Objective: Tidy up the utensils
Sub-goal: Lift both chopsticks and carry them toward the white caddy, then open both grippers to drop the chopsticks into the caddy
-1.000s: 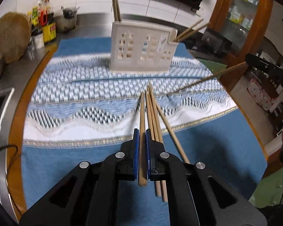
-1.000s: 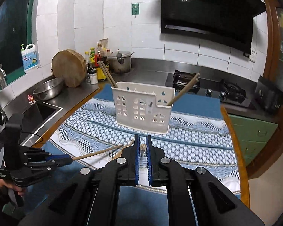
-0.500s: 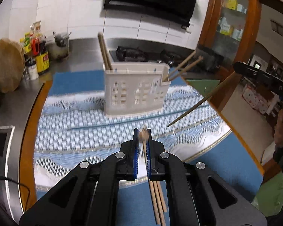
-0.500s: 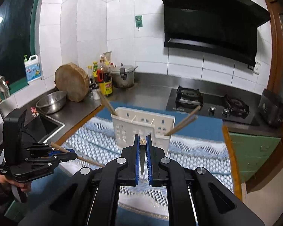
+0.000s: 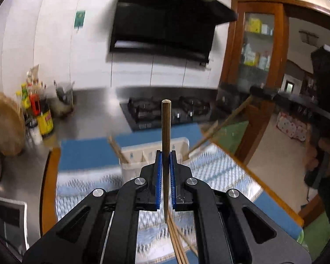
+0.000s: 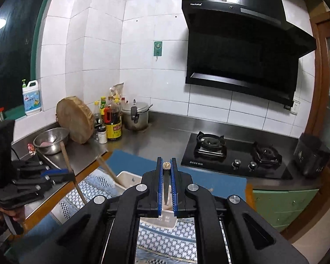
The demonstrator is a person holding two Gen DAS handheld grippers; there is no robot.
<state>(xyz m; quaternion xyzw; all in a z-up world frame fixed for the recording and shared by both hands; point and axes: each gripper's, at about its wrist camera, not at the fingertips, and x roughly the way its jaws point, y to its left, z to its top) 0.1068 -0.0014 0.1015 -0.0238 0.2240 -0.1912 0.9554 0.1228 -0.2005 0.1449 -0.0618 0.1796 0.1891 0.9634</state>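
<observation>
Left gripper (image 5: 165, 154) clamps 1 upright chopstick (image 5: 166, 127); only its view shows loose sticks (image 5: 178, 246) below. Right gripper (image 6: 166, 161) pinches another (image 6: 166, 165) above the caddy (image 6: 127, 179).

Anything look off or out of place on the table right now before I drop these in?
A few loose wooden chopsticks lie on the blue-and-white patterned cloth, outside the white plastic utensil caddy. Those in the caddy lean outward at slants. Each tool, left and right, is shut on one chopstick. Nothing looks spilled or broken.
</observation>
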